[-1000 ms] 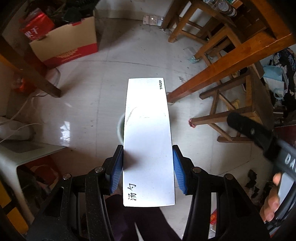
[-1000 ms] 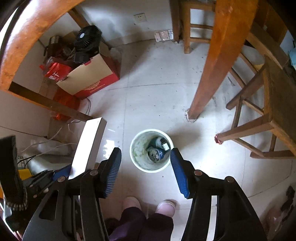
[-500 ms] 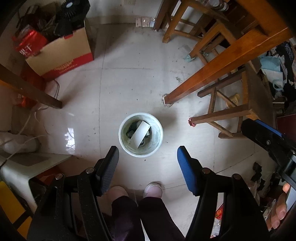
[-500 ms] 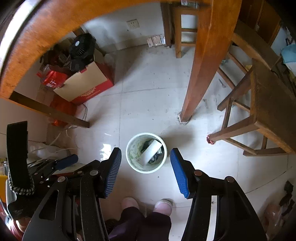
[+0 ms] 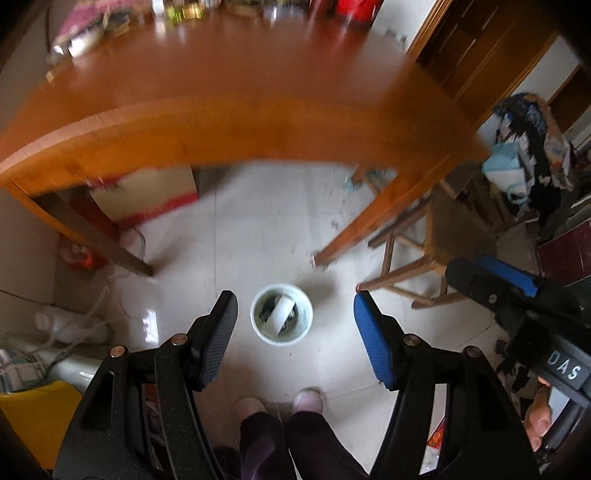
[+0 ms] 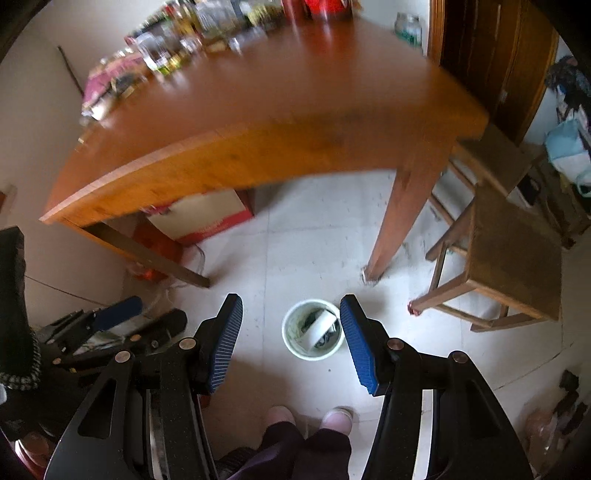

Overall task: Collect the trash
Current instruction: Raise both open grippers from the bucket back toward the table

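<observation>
A small white bin (image 5: 282, 340) stands on the tiled floor far below both grippers, by the person's feet (image 5: 280, 402). A flat white box (image 5: 279, 314) leans inside it on darker trash. My left gripper (image 5: 293, 295) is open, with nothing between its fingers. The right wrist view shows the same bin (image 6: 314, 356) and box (image 6: 319, 326) under my right gripper (image 6: 291, 298), also open and holding nothing. Both grippers point steeply down. The right one (image 5: 476, 264) appears at the right edge of the left wrist view.
A big wooden table (image 6: 295, 92) fills the upper view, with blurred bottles and jars (image 6: 177, 33) along its far side. Its leg (image 6: 399, 221) stands just behind the bin. A wooden stool (image 6: 513, 240) is on the right; a red-and-tan cardboard box (image 6: 207, 218) sits under the table.
The left gripper opened and let go of the white box, which now lies in the bin. Both grippers rose a good way, so the table top has come into view.
</observation>
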